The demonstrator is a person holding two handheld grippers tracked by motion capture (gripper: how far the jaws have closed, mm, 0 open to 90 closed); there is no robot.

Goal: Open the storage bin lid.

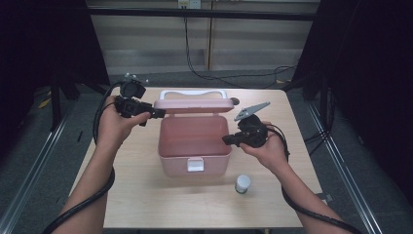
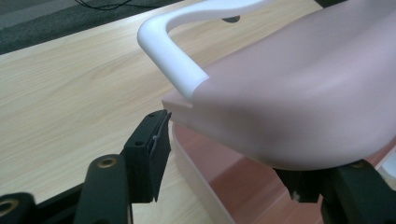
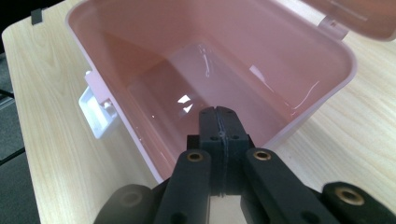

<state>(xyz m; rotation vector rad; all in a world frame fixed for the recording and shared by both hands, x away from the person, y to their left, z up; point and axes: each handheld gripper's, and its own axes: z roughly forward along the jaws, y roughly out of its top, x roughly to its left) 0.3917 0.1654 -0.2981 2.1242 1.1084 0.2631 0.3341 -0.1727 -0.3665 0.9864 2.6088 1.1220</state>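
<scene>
The pink plastic box [image 1: 194, 142] sits mid-table with its smooth, rounded lid [image 1: 194, 105] raised; the left gripper [image 1: 157, 113], jaws spread to either side of the lid's corner without clearly pinching it, seems to be opening or steadying it. The right gripper [image 1: 229, 140], jaws pressed together and empty, hovers at the box's right rim. Next it likely fetches the small white-capped jar [image 1: 242, 184] in front of the box, which calls for opening those jaws.

No lettering, label, brand mark or number can be read anywhere: the pink box [image 1: 194, 142], its white latch [image 1: 195, 165] and the small jar [image 1: 242, 184] in front of the box on the desk [image 1: 146, 195] carry nothing legible.
</scene>
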